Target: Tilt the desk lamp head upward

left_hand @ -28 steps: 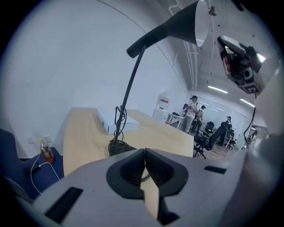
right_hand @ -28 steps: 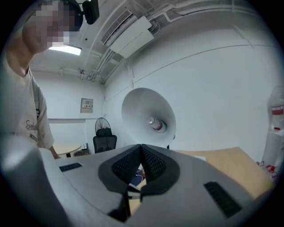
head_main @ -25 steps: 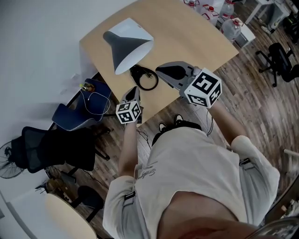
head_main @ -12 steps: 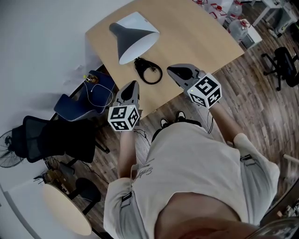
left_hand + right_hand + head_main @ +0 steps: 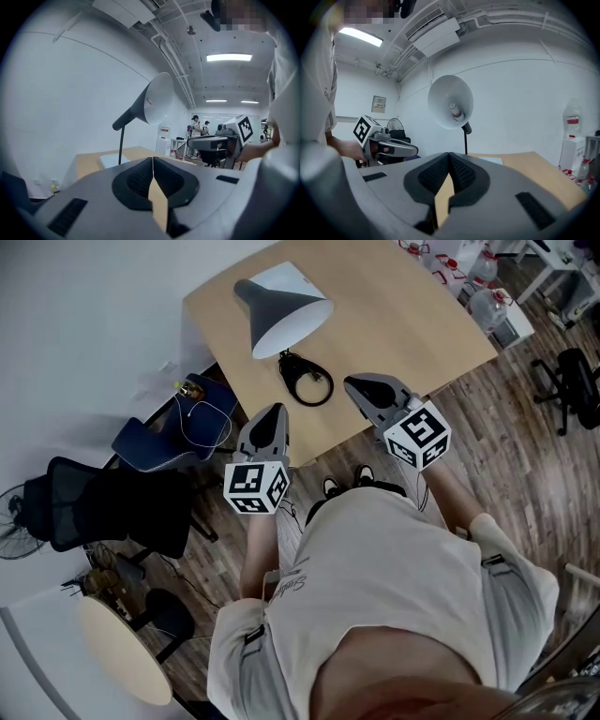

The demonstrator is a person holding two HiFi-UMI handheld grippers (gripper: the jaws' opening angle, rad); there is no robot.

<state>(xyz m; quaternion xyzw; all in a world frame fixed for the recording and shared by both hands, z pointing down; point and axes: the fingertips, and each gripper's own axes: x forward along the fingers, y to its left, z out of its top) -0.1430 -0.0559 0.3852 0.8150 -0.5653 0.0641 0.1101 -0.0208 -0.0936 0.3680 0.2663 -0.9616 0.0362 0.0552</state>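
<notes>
At the near edge of the light wooden table (image 5: 412,324), the left gripper (image 5: 274,418) and right gripper (image 5: 361,388) hover, jaws pressed together on nothing. The grey cone-shaded desk lamp (image 5: 281,307) stands at the far left, well apart (a coiled black cable (image 5: 307,382) lies between). The reach looks not yet begun; next, jaws must part for the shade's rim

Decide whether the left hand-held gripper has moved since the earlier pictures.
Yes: the left hand-held gripper has drawn back slightly from the cable coil, toward the person.
</notes>
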